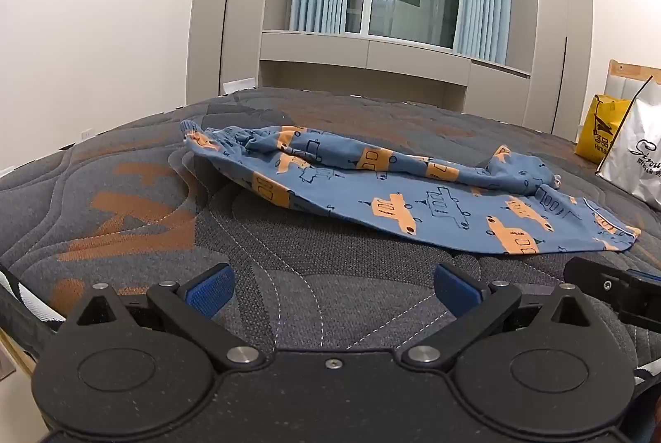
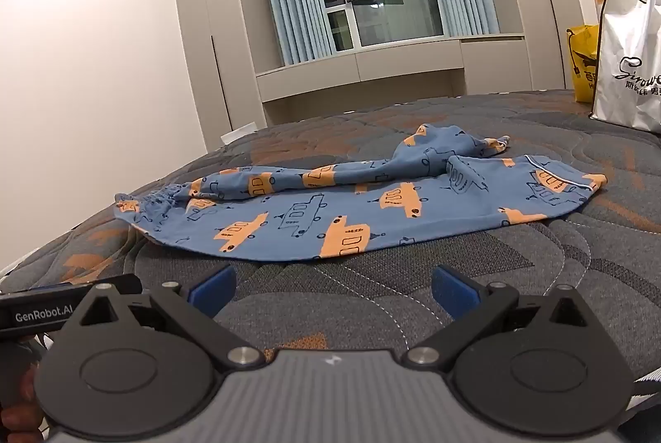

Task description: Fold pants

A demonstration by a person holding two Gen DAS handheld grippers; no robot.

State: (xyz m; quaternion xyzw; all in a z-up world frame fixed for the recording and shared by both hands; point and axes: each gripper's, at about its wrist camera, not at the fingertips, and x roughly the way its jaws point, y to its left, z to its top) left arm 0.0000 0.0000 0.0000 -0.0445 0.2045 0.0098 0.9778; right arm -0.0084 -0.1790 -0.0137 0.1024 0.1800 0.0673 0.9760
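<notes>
Straight ahead of both tools, the pants [image 2: 330,203] lie on the mattress [image 1: 314,290], a soft blue knit printed with orange blocky vehicles plus the same shapes as dark outlines. One leg lies pretty flat while the other is twisted into a rope across the top of it. The gathered elastic waistband [image 2: 159,195] sits ahead-left of the right tool [image 2: 332,288]; the cuff end [image 2: 586,187], with a thin white piping line, sits ahead-right.

Both tools are released, blue-padded fingers spread wide with nothing between them, hovering short of the near edge of the fabric. The left tool [image 1: 332,288] has a black pebbled body, the right one a ribbed grey one. Seen from the right wrist, the left tool's side pokes in with "GenRobot.AI" on it in white letters.

Mattress cover is quilted grey knit with wavy white stitching and rusty orange patches. Off to the far right stand a glossy white shopping bag [image 2: 628,71], script logo starting "Sirow" with Chinese characters under it, and a yellow bag [image 1: 603,131] reading "Hima", the rest hidden.
</notes>
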